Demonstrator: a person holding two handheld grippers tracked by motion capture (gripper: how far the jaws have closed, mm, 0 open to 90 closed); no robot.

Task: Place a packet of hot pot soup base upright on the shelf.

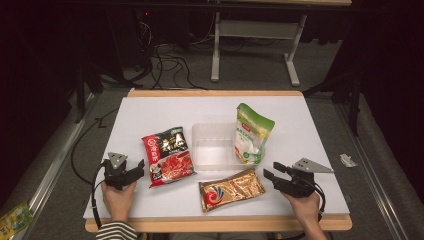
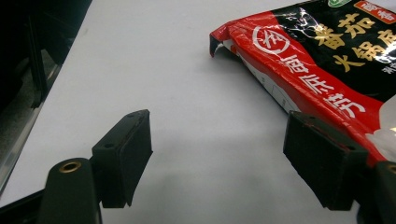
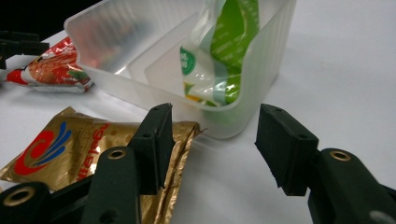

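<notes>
While released, right claw (image 3: pixel 212 149) sits just beside gold pouch (image 3: pixel 70 149), w/ nothing gripped.

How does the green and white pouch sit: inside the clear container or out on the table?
Inside: the green and white pouch leans upright in the clear container's right end.

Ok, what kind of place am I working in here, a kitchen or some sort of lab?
Most likely a lab or recording bay, not a kitchen: the white worktable stands alone on grey carpet, loose cables trail across the floor behind it, and dark curtains close off the sides.
</notes>
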